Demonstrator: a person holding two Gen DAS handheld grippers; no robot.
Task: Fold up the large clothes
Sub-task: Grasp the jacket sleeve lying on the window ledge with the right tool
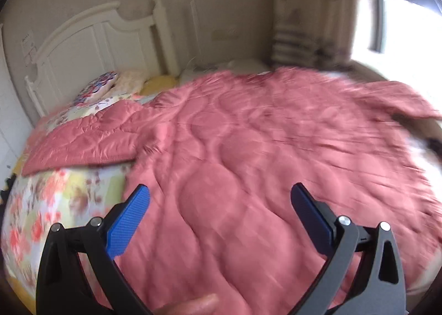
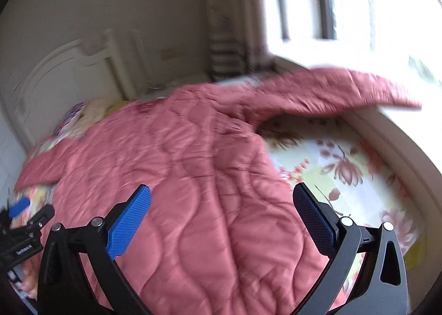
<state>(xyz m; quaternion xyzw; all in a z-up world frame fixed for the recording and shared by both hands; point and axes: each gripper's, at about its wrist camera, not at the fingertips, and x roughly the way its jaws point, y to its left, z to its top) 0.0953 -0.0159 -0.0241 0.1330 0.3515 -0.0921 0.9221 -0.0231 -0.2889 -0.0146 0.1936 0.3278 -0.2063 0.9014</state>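
Note:
A large pink quilted garment (image 1: 248, 149) lies spread over a bed, its left sleeve (image 1: 83, 143) stretched to the left. My left gripper (image 1: 219, 190) is open and empty above the garment's near part. In the right wrist view the same garment (image 2: 193, 177) covers the left and middle of the bed, with its right sleeve (image 2: 345, 91) stretched toward the window. My right gripper (image 2: 221, 190) is open and empty above the garment's near edge. The left gripper (image 2: 22, 215) shows at the far left of the right wrist view.
The bed has a floral sheet (image 2: 345, 166), bare to the right and at the near left (image 1: 55, 204). A white headboard (image 1: 91, 44) and pillows (image 1: 99, 88) stand at the far left. A curtain (image 1: 304, 25) and a bright window (image 2: 373, 11) are at the back right.

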